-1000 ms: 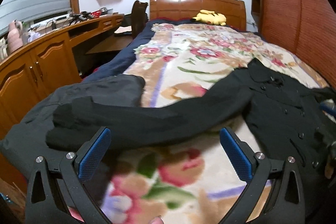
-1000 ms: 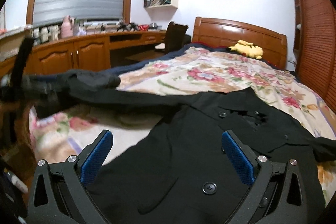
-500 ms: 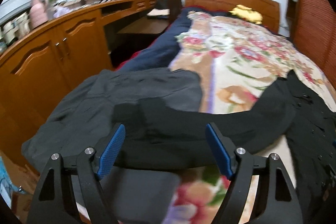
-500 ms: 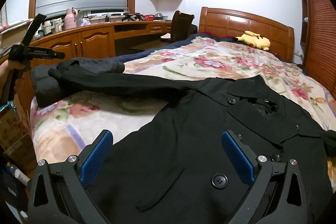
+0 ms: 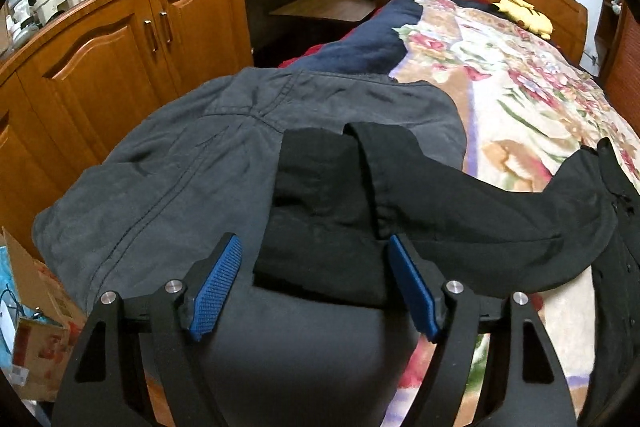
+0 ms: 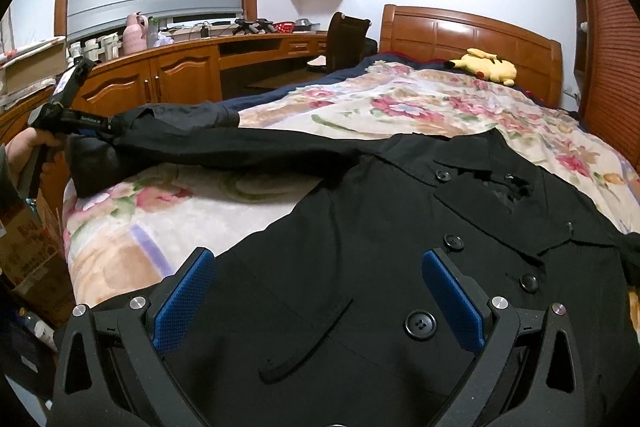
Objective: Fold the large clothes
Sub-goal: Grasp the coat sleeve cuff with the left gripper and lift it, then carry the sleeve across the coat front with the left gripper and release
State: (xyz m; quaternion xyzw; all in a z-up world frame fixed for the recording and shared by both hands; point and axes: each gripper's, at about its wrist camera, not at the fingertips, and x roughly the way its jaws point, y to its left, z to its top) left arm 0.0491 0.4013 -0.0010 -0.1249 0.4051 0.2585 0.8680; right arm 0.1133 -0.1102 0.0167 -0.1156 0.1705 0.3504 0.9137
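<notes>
A large black buttoned coat lies spread on the floral blanket. Its long sleeve stretches left over a grey jacket at the bed's corner. My left gripper points down at the sleeve cuff. Its jaws are closing with the cuff end between the blue pads; a gap shows at the left pad. In the right wrist view a hand holds that gripper at the sleeve's far end. My right gripper hovers open over the coat's front, with nothing between its fingers.
Wooden cabinets and a desk run along the left of the bed. Cardboard boxes stand on the floor by the bed corner. A yellow plush toy rests against the headboard. A dark chair stands by the desk.
My left gripper has swung left along the sleeve to its cuff, tilted further down, and its jaws have narrowed. The right gripper has stayed over the coat front.
</notes>
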